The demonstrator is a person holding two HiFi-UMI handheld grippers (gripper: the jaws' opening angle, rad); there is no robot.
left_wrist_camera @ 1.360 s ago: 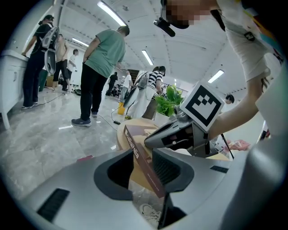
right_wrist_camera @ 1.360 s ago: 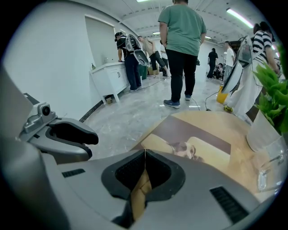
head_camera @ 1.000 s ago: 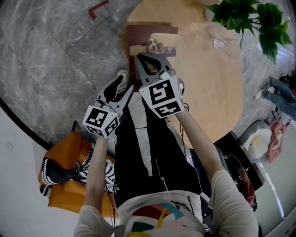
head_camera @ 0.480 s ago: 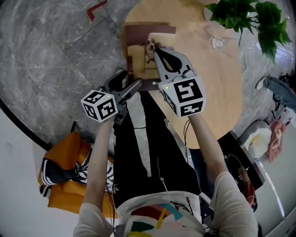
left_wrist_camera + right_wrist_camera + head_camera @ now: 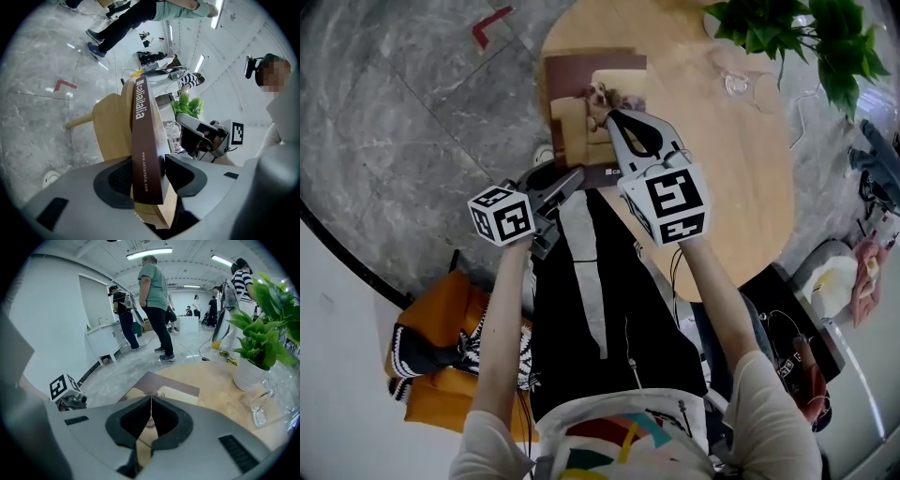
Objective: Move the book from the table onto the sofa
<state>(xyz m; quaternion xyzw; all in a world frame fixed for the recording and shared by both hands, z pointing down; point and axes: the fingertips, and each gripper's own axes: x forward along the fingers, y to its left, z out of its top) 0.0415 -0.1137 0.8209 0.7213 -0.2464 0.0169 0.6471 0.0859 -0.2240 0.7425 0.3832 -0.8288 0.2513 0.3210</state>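
At the table's (image 5: 722, 169) near-left edge, the left gripper (image 5: 569, 178) is closing its jaws on the book's (image 5: 572, 131) near end, brown spine between the pads (image 5: 115, 180), which seem to press both covers. Just beyond, the right gripper (image 5: 610, 113) holds its jaws together, tips over the cover. The book lies partly overhanging that edge, its long axis running away from the person; the left hand is nearer.

There is one round light-wooden desk (image 5: 727, 178), and on it one brown rectangular book (image 5: 572, 103), one leafy green potted plant (image 5: 787, 28) and one clear glass mug (image 5: 736, 84), with one orange upholstered seat (image 5: 441, 384) beside the desk.
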